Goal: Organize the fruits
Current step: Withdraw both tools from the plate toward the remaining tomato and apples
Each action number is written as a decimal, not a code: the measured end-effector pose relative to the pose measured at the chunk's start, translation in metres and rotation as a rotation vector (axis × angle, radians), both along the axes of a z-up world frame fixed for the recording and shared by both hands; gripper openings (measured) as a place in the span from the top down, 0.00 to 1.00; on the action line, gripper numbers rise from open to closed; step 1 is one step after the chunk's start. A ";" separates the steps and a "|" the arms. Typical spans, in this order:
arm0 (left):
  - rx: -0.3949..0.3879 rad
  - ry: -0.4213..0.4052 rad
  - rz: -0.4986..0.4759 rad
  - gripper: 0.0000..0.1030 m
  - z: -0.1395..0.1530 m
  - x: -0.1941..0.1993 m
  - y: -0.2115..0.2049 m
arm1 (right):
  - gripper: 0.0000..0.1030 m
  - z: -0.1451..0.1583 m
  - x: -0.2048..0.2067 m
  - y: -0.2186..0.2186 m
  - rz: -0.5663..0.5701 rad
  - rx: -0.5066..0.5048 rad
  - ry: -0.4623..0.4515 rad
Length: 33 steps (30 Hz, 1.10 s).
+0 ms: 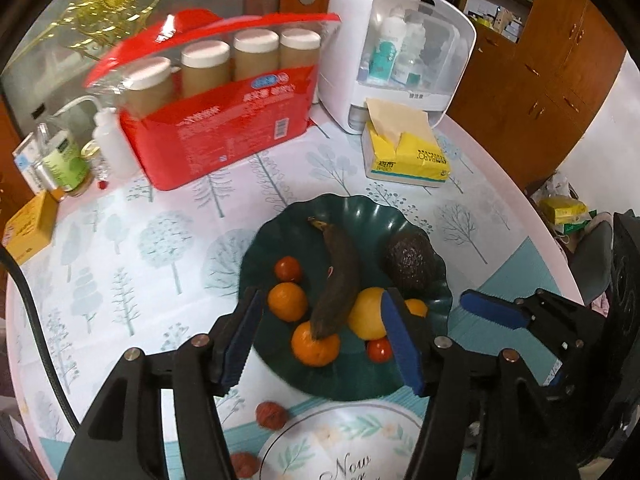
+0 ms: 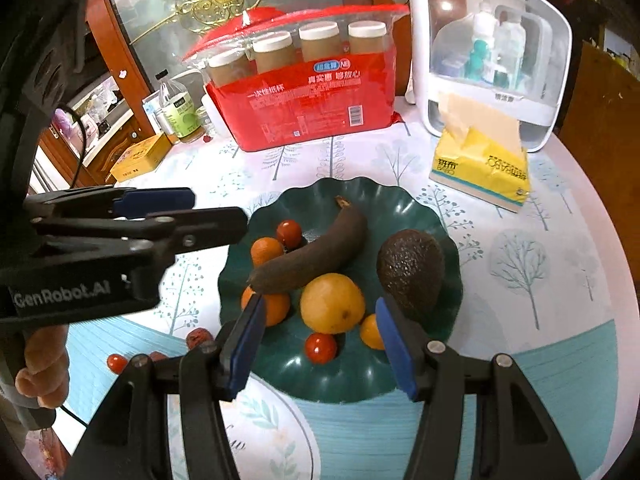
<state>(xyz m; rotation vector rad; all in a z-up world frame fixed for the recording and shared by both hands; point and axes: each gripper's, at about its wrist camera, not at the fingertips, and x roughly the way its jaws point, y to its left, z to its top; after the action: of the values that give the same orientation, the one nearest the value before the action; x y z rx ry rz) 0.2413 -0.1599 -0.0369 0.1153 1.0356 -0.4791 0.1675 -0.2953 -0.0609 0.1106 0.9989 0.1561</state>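
Fruit mostly on plate (image 2: 400,208); dates (image 2: 199,338) and tomato (image 2: 117,363) remain on table near its front-left rim. Left gripper (image 1: 320,336) and right gripper (image 2: 320,344) both spread, empty.

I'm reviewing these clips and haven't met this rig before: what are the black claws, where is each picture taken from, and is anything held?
No robot here: a person holds two hand-held grippers, each carrying a wide-angle camera looking along its jaws. One picture comes from the left gripper, the other from the right gripper. Both sets of jaws stand open with nothing held. On the tablecloth sits a green plate holding a dark banana, an avocado, a yellow fruit, oranges and small tomatoes. A tomato and wrinkled red fruits lie off the plate.
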 end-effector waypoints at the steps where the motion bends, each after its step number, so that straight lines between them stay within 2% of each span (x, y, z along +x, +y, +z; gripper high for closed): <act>1: -0.001 -0.004 0.004 0.39 0.003 -0.003 0.004 | 0.44 0.003 -0.003 0.001 -0.003 0.000 -0.004; 14: -0.003 -0.099 0.041 0.30 0.061 -0.052 0.069 | 0.44 0.058 -0.038 0.032 -0.044 -0.001 -0.069; 19: 0.014 -0.130 0.058 0.28 0.068 -0.066 0.100 | 0.44 0.068 -0.049 0.060 -0.023 -0.004 -0.093; 23: 0.047 -0.147 0.077 0.26 0.062 -0.075 0.123 | 0.44 0.065 -0.055 0.083 0.004 0.007 -0.096; 27: 0.065 -0.127 0.106 0.26 0.042 -0.081 0.151 | 0.44 0.052 -0.057 0.105 0.024 0.008 -0.075; 33: 0.087 -0.054 0.158 0.26 -0.008 -0.090 0.186 | 0.44 0.015 -0.057 0.136 0.052 0.002 -0.009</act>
<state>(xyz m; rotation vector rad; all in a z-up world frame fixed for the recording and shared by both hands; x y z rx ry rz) 0.1515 0.0264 -0.0445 0.1224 1.0043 -0.2866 0.1108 -0.1595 -0.0460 0.0857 0.9928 0.2051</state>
